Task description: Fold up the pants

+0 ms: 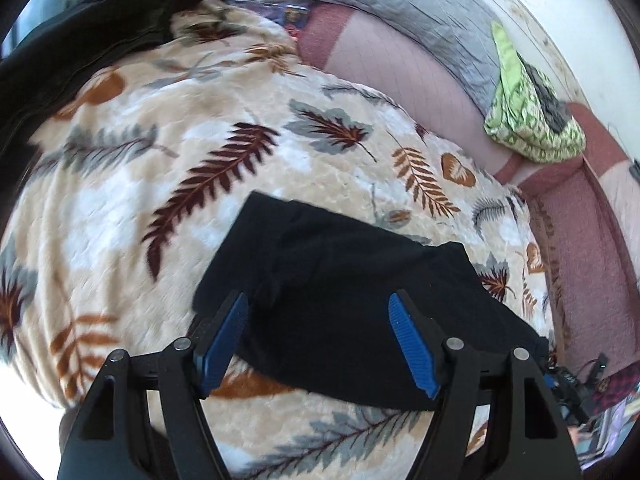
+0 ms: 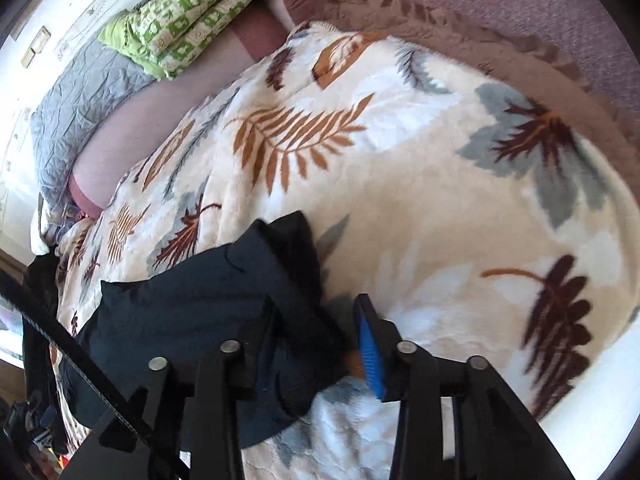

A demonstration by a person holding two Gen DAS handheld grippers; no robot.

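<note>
The black pants (image 1: 344, 280) lie folded into a compact bundle on a cream blanket with a leaf print (image 1: 168, 128). My left gripper (image 1: 318, 312) is open, its blue pads on either side just above the bundle's near part, holding nothing. In the right wrist view the pants (image 2: 208, 300) lie at the lower left on the same blanket (image 2: 420, 184). My right gripper (image 2: 316, 320) is open over the bundle's right edge; the left finger is partly hidden by black cloth, and the right blue pad (image 2: 370, 360) is beside the cloth.
Another black garment (image 1: 80, 40) lies at the blanket's far left. A grey quilt (image 1: 420, 8) and a green patterned cloth (image 1: 528, 108) sit on the pink mattress (image 1: 400, 80) by the wall. Clutter shows at the bed's edge (image 2: 32, 420).
</note>
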